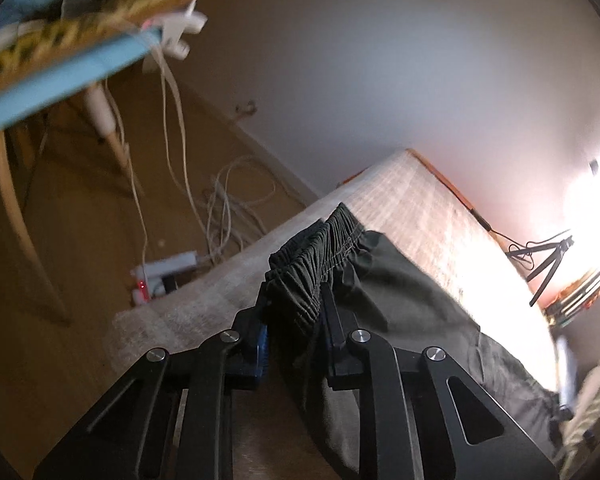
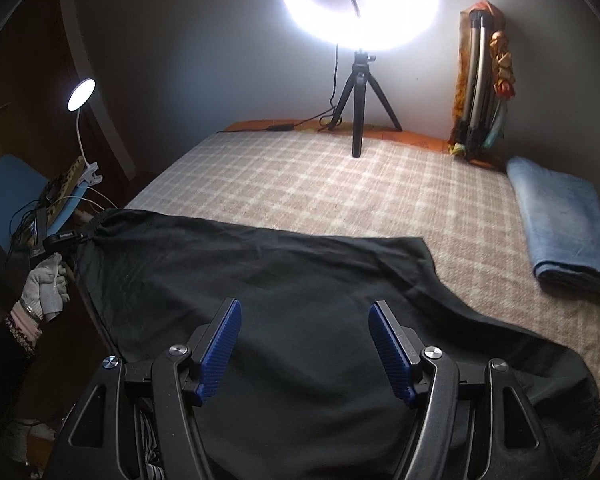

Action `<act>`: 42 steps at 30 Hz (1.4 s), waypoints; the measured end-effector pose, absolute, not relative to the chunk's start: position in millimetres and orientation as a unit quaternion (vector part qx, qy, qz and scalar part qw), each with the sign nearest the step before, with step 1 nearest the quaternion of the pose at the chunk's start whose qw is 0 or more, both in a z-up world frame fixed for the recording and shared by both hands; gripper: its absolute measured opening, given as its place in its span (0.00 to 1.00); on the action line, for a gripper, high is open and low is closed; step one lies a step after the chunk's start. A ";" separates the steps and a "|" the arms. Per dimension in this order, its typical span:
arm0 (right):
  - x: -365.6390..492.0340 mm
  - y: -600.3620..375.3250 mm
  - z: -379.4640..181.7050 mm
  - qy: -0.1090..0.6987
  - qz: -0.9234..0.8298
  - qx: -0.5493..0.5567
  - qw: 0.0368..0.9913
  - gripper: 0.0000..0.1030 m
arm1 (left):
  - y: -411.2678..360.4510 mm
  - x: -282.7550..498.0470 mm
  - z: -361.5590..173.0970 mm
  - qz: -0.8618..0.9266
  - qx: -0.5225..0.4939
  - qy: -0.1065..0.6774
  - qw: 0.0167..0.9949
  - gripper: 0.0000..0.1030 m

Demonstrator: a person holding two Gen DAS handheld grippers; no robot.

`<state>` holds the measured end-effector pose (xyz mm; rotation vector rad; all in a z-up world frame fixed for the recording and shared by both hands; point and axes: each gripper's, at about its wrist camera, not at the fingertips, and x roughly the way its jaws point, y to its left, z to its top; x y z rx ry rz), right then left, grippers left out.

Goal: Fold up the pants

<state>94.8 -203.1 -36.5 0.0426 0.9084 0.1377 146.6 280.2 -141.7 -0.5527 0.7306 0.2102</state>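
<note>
Pants held by one corner only

Pants [image 2: 300, 312] lie spread across the checked bedcover [image 2: 300, 184], their waistband [image 1: 316, 256] pinched tight in the left gripper [image 1: 296, 320] at the bed's edge. The right gripper [image 2: 304, 348] hovers with fingers apart, holding nothing. A lopsided pull would probably bunch the cloth or drag it floorward; the fisheye view blurs how much overhangs.

Dark pants [image 2: 284, 280], near black under the lamp, olive-green at the gathered waistband [image 1: 320, 256]. Beige-and-cream checked bedcover [image 2: 300, 184] beneath, with an orange edge at the wall. Folded towel [image 2: 560, 224], faded blue. Blue ribbed pads [image 2: 220, 352] on black gripper arms. Light-blue chair [image 2: 8, 184]. Black tripod [image 2: 358, 100], white glowing ring light [image 2: 360, 4]. White cables [image 1: 228, 208] on brown floor.
</note>
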 end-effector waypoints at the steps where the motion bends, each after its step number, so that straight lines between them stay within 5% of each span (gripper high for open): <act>1: 95.2 -203.6 -38.4 0.441 0.068 0.026 0.895 0.67 | 273.2 145.8 -135.1 0.099 -0.249 0.345 0.900 0.18; 10: 112.8 -196.8 -51.9 0.458 0.101 0.080 0.880 0.67 | 144.7 125.2 -81.4 0.007 -0.028 0.277 0.961 0.18; 18: 152.2 -164.5 -76.7 0.490 0.180 0.142 0.841 0.67 | 1.9 88.8 -107.9 -0.122 0.138 0.266 0.946 0.18; 31: 216.1 -116.8 -136.4 0.558 0.260 0.263 0.743 0.70 | -73.5 68.9 -124.8 -0.205 0.204 0.260 0.921 0.18; 39: 231.4 -98.8 -149.7 0.611 0.217 0.236 0.724 0.70 | -77.9 69.2 -116.9 -0.294 0.156 0.289 0.898 0.33; 42: 232.6 -93.7 -155.4 0.629 0.192 0.202 0.725 0.44 | -71.5 66.8 -109.1 -0.313 0.133 0.295 0.893 0.34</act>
